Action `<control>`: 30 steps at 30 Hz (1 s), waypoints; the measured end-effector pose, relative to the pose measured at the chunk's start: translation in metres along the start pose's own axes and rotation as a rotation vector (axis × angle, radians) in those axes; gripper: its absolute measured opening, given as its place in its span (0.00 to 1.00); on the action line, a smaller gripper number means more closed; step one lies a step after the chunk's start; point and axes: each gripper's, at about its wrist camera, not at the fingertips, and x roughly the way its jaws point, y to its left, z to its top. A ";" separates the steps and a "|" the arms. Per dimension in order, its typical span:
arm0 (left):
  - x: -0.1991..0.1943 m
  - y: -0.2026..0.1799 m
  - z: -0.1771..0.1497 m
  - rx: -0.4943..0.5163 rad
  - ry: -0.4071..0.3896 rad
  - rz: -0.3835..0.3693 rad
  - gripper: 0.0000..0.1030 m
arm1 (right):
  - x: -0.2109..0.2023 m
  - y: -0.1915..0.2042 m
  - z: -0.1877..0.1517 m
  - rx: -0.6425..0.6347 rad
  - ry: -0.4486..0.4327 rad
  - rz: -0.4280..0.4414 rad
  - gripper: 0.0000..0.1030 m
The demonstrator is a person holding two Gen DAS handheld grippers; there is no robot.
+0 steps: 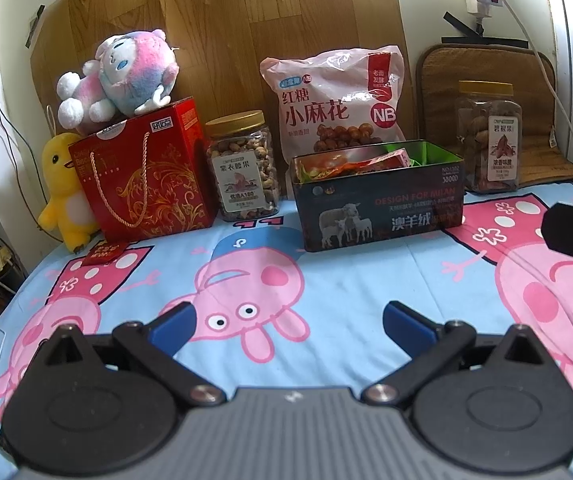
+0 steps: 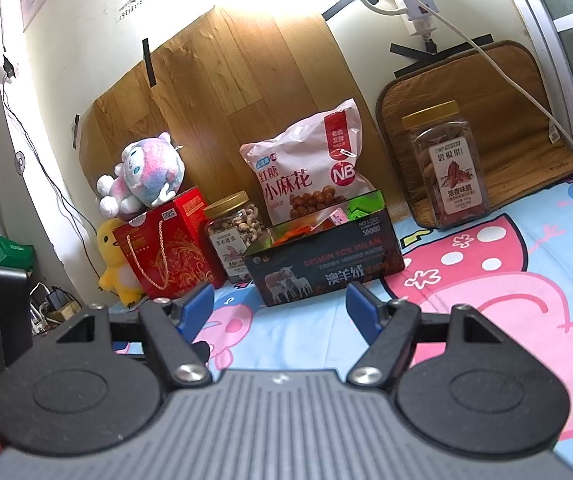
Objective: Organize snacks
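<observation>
I see my left tool [image 1: 288,322] and right tool [image 2: 280,308] both spread wide and empty above the cartoon sheet [image 1: 338,280], the snack-filled dark tin [image 1: 378,204] standing ahead by the wall.

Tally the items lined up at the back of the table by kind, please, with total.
Clear jars with gold lids: 2, the cashew jar and the pecan jar
Snack bags: 1, pink bag
Boxes: 2, red gift box and dark open tin
Plush toys: 2, pink-blue plush and yellow duck
Total: 7
</observation>
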 end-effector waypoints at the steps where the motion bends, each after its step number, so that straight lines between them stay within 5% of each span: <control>1: 0.000 0.000 0.000 0.000 0.000 0.000 1.00 | 0.000 0.000 0.000 0.000 0.000 0.000 0.73; 30: 0.001 0.000 0.003 -0.006 0.010 -0.006 1.00 | 0.001 -0.008 0.005 -0.002 0.011 0.012 0.73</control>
